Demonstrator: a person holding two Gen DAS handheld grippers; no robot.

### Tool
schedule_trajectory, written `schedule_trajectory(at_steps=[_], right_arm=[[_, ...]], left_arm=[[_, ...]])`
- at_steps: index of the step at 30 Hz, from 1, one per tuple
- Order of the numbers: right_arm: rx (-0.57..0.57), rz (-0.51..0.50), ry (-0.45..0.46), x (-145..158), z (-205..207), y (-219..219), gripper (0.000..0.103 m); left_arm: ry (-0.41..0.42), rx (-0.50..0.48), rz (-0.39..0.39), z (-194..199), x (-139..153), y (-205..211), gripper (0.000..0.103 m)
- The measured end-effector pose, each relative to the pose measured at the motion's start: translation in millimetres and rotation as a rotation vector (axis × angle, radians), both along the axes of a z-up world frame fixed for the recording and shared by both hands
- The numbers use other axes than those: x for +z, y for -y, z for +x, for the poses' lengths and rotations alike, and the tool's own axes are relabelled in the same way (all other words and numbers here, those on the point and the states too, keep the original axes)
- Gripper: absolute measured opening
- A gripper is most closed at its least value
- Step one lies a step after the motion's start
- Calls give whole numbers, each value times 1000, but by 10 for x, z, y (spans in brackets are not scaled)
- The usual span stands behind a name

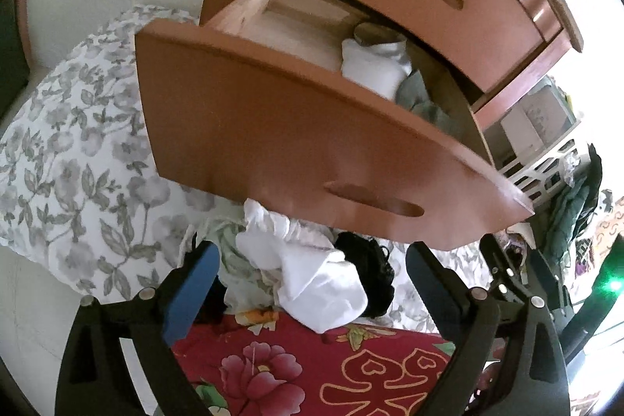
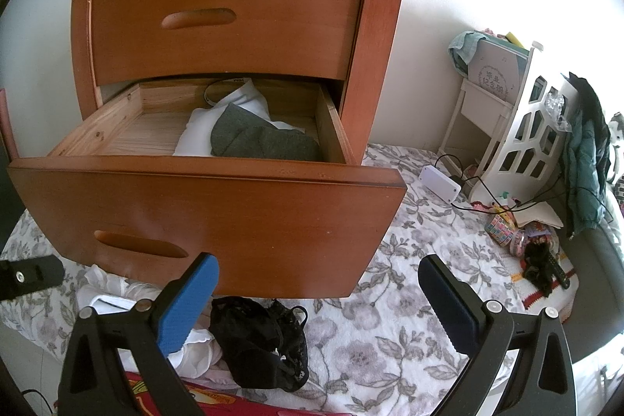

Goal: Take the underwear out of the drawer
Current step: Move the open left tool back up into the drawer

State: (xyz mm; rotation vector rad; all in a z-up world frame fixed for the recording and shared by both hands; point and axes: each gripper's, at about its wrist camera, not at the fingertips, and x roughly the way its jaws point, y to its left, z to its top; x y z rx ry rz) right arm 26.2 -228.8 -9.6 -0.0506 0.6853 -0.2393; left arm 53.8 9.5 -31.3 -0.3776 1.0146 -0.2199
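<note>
The lower drawer (image 2: 218,209) of a wooden nightstand stands pulled out over the bed. Inside it lie a white garment (image 2: 199,131) and a grey garment (image 2: 257,139), seen also in the left wrist view as the white piece (image 1: 370,65) and the grey piece (image 1: 421,100). Below the drawer front (image 1: 273,127), a crumpled white garment (image 1: 312,279) and black lace underwear (image 1: 370,271) rest on the bedding. My left gripper (image 1: 312,252) hangs open over that white garment, touching nothing. My right gripper (image 2: 316,262) is open and empty, above the black underwear (image 2: 261,342).
The upper drawer (image 2: 222,18) is shut. A floral sheet (image 2: 409,260) covers the bed, with a red flowered blanket (image 1: 312,369) at the near edge. To the right stand a white lattice rack (image 2: 522,143), a white box with cables (image 2: 438,182), a green jacket (image 2: 585,158) and small clutter.
</note>
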Motion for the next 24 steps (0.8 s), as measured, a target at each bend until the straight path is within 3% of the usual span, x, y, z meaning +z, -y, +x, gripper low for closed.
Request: schedule_trajectory(at_steps=[13,19,24], right_arm=[[0,0,0,-1,2,-7,103],[8,-2,4,-5,-9,-15,103],[10,9,6,0,-11,6,103]], left_arm=[[276,51,-9,-151,488,-42,97],[336,25,-24,8,709,-32,97],[380,-26,52,132,925,74,97]])
